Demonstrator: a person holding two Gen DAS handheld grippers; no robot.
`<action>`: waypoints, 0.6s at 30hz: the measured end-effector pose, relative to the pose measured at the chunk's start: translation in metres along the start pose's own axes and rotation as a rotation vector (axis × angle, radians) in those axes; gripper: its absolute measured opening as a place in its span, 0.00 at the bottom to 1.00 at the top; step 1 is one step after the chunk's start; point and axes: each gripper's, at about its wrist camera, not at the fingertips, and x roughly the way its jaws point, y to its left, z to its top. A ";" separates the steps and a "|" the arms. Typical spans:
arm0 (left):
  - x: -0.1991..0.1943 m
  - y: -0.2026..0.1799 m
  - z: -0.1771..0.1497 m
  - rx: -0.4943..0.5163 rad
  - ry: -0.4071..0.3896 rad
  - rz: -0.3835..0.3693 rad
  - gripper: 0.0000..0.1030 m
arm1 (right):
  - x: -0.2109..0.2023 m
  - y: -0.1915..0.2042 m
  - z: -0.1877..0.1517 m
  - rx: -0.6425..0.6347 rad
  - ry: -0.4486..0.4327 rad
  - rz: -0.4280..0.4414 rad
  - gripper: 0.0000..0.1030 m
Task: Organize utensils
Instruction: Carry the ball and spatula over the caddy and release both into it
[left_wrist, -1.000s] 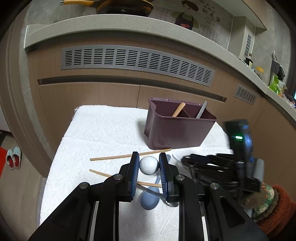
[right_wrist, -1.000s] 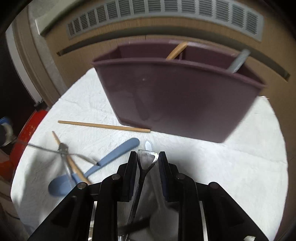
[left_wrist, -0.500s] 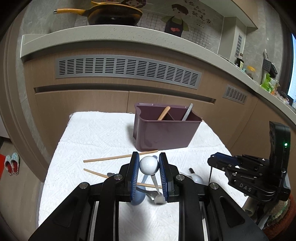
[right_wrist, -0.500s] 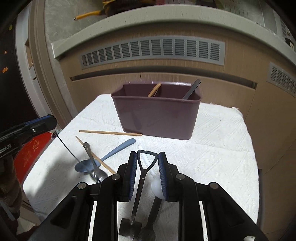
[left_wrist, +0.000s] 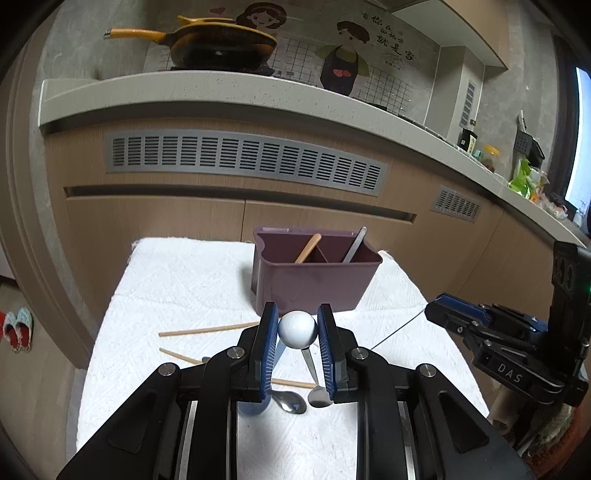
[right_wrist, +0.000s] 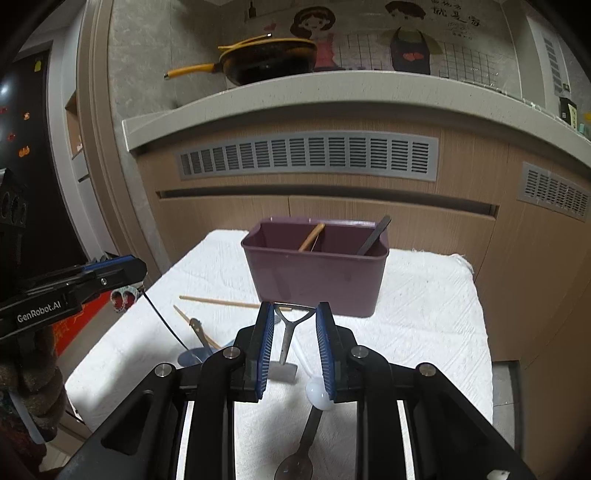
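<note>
While ribbed blue left fingers (left_wrist: 266, 343) pinch a smooth white ball (left_wrist: 297, 329), right fingers (right_wrist: 264, 343) clamp a metal spatula (right_wrist: 287, 338).

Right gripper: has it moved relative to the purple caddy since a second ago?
Yes. The right gripper, shut on the small metal spatula, has pulled back and up from the purple caddy, which now looks far smaller.
</note>
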 end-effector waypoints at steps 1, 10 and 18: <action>0.000 -0.002 0.002 0.007 -0.003 0.001 0.22 | -0.002 0.000 0.002 0.000 -0.007 0.001 0.21; -0.016 -0.022 0.074 0.098 -0.115 -0.023 0.22 | -0.036 -0.001 0.061 -0.071 -0.155 -0.036 0.20; 0.009 -0.033 0.159 0.179 -0.215 -0.010 0.22 | -0.056 -0.009 0.146 -0.178 -0.347 -0.096 0.20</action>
